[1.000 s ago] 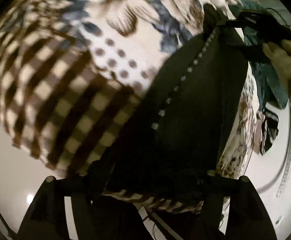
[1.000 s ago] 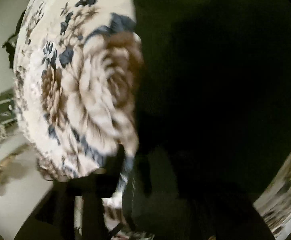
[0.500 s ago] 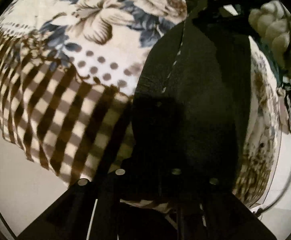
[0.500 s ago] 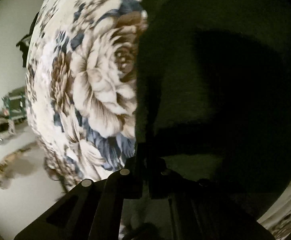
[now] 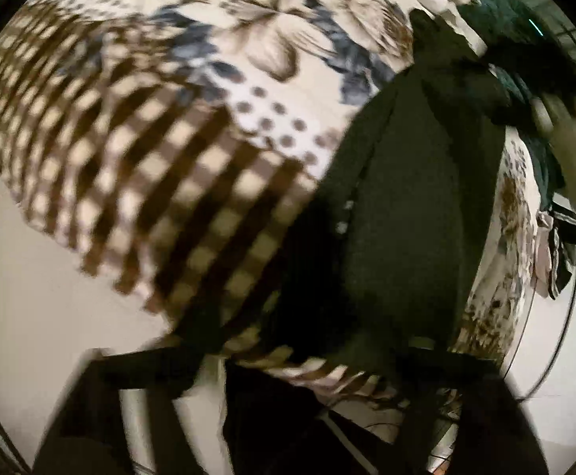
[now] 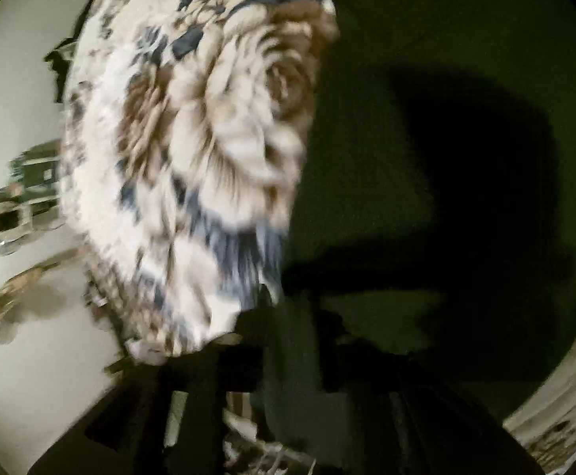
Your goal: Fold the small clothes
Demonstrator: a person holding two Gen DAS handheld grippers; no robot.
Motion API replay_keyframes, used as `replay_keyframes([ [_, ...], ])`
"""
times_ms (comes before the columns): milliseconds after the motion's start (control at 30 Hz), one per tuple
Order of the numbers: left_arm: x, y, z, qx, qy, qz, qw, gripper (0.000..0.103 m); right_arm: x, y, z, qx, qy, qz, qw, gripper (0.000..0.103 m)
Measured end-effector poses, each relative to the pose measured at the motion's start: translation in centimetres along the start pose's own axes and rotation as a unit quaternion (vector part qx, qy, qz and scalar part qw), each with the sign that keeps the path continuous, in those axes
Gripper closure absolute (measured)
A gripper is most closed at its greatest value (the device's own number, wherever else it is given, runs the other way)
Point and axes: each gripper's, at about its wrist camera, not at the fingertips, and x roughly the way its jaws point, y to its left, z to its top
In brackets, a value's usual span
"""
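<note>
A dark green garment [image 5: 403,213] lies on a bed with a flowered and checked cover [image 5: 161,166]. It fills the right half of the right wrist view [image 6: 426,158]. My left gripper [image 5: 300,360] stands wide open at the garment's near edge, its fingers apart on either side of the cloth. My right gripper [image 6: 292,360] is also open, with the garment's edge lying between its fingers. Both views are blurred by motion.
A pile of dark teal clothes [image 5: 525,91] lies at the bed's far right, with more small clothes [image 5: 557,245] at the right edge. A cable [image 5: 541,356] runs over the white floor. A round metal object [image 6: 6,217] and a brownish rag [image 6: 14,297] lie on the floor at the left.
Both grippers were narrow on the garment's edge half a second ago and now stand open. The views have pulled back a little and blurred.
</note>
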Motion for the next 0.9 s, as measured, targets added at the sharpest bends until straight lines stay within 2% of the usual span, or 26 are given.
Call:
replay_keyframes([
  [33,-0.4,0.3,-0.2,-0.004,-0.001,-0.001,1.0000,0.028,-0.8,-1.0,-1.6,0.000,-0.003,0.007,1.000,0.047],
  [167,-0.5,-0.9,-0.3,0.013,0.006,-0.006,0.9999,0.028,-3.5,-6.2,-9.0,0.026,-0.024,0.009,0.999,0.047],
  [267,0.5,-3.4,0.7,0.042,0.007,-0.013,0.9990,0.028,-4.1,-11.6,-15.7,0.092,-0.030,0.004,0.995,0.047],
  [400,3.2,-5.2,2.4,0.079,0.013,0.013,0.9967,0.029,-1.8,-16.4,-22.1,0.171,-0.028,0.022,0.985,0.047],
  [533,6.9,-5.1,3.1,0.109,0.062,0.020,0.9919,0.030,2.4,-18.5,-25.3,0.208,-0.013,0.037,0.977,0.047],
  [600,8.0,-4.7,3.2,0.126,0.074,0.022,0.9891,0.030,4.4,-18.5,-26.1,0.214,-0.009,0.037,0.976,0.047],
  [633,7.9,-4.6,3.2,0.137,0.071,0.024,0.9877,0.047,5.4,-18.3,-26.5,0.217,-0.008,0.044,0.975,0.047],
  [667,7.6,-4.4,3.3,0.146,0.069,0.024,0.9865,0.069,5.7,-18.3,-26.8,0.217,-0.011,0.044,0.975,0.052],
  [700,7.3,-4.3,3.3,0.152,0.069,0.019,0.9858,0.078,5.9,-18.0,-27.0,0.219,-0.022,0.042,0.974,0.061],
  [733,6.8,-4.1,3.3,0.157,0.069,0.008,0.9851,0.087,5.9,-17.7,-27.4,0.223,-0.037,0.038,0.973,0.079],
  [833,5.7,-3.9,3.2,0.174,0.075,-0.019,0.9818,0.087,5.4,-18.0,-28.5,0.238,-0.050,0.043,0.969,0.082],
  [900,5.6,-3.4,3.6,0.156,0.093,-0.063,0.9814,0.074,5.2,-18.6,-29.0,0.241,-0.055,0.057,0.967,0.081],
])
